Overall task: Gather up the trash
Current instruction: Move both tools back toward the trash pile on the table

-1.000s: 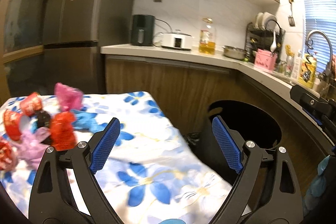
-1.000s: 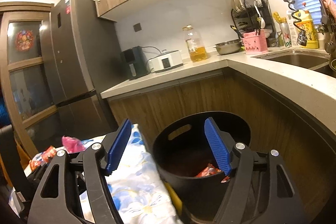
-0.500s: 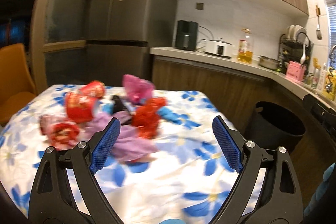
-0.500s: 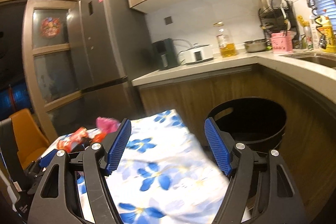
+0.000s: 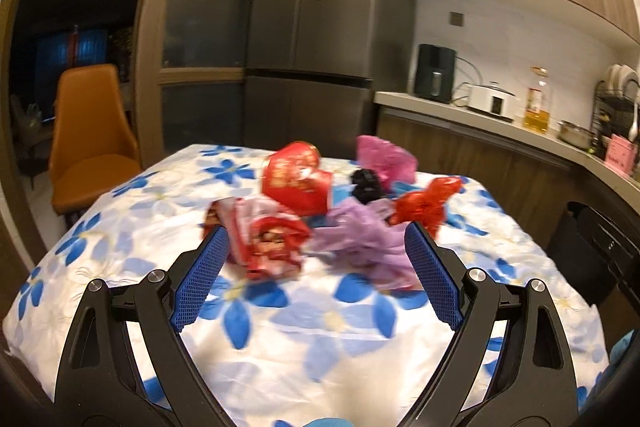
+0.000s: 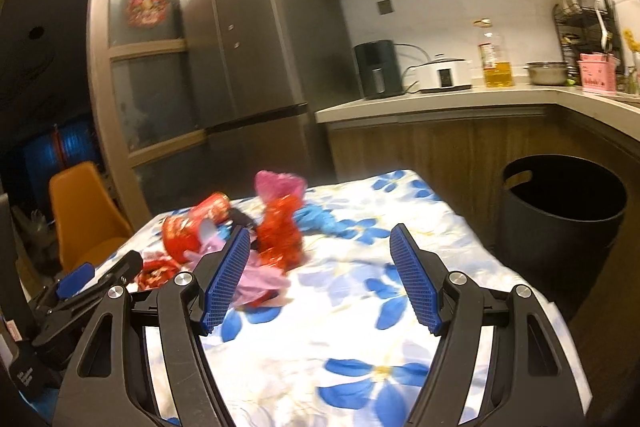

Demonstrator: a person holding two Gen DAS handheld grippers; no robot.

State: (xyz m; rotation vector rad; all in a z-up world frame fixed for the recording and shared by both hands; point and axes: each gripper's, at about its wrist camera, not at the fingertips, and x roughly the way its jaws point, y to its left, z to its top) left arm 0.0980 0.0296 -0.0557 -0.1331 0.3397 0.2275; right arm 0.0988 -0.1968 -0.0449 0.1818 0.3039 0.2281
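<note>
While both tongs, left tongs (image 5: pixel 316 275) and right tongs (image 6: pixel 320 275), hang spread and empty, the next pick needs closing on wrappers (image 5: pixel 276 243) at twelve o'clock on the desk (image 5: pixel 280 347).

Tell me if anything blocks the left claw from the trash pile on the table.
Nothing visible does. The left claw is open, with only bare floral cloth between it and the trash pile. The nearest pieces, a red wrapper and a purple bag, lie just ahead.

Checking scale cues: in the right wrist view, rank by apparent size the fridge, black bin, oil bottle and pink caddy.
1. fridge
2. black bin
3. oil bottle
4. pink caddy, close to the bottle, so unsure.
</note>
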